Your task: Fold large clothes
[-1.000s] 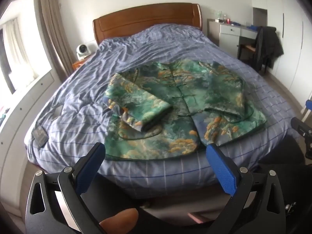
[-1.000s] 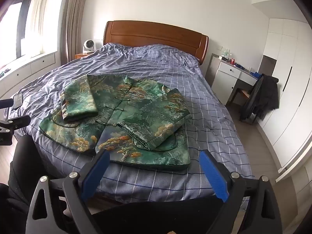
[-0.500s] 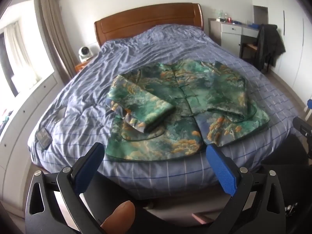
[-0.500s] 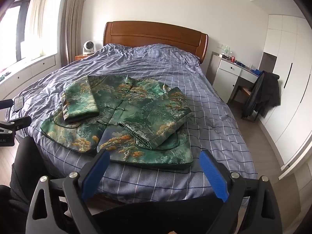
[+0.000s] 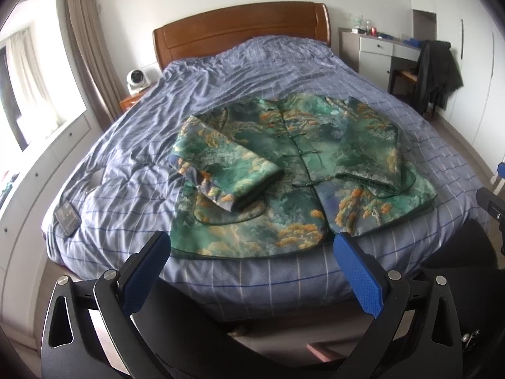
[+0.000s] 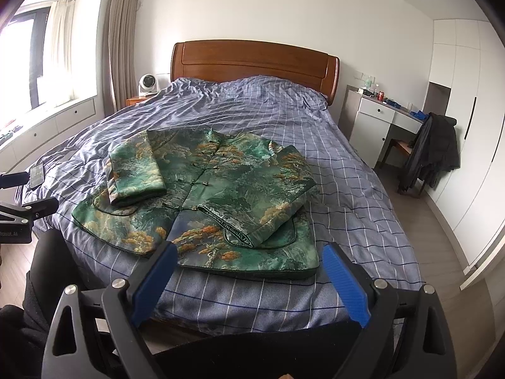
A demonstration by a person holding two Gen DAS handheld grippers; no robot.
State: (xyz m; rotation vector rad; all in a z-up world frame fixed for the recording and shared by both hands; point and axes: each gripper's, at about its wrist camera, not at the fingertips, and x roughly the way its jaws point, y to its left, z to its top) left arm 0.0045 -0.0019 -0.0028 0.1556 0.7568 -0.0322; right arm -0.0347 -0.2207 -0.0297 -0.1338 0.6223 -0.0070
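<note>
A bedroom with white walls and a wooden headboard (image 6: 254,60) is framing a wide bed (image 5: 132,170) covered in a blue checked quilt. At the bottom of the left wrist view, the left gripper (image 5: 252,254) is hovering short of the bed's foot, its blue-padded fingers (image 5: 146,270) spread wide and holding nothing. At the bottom of the right wrist view, the right gripper (image 6: 249,263) is likewise hanging with its jaws apart and empty, clear of the cloth. Just beyond both tools, a green brocade jacket (image 5: 300,170) with orange patterning is lying face up at mid-frame on the quilt, buttoned down the front, hem toward the cameras. Both sleeves are lying folded in across the body: one sleeve (image 5: 221,164) at centre left of the left wrist view, the other sleeve (image 6: 268,195) at centre right of the right wrist view. Farther out, a phone (image 5: 67,216) is resting on the quilt at the left edge. A small white fan (image 6: 146,83) is standing on a nightstand at upper left beside the headboard. At the right, a dark coat (image 6: 434,154) is hanging over a chair by a white desk (image 6: 377,112).
</note>
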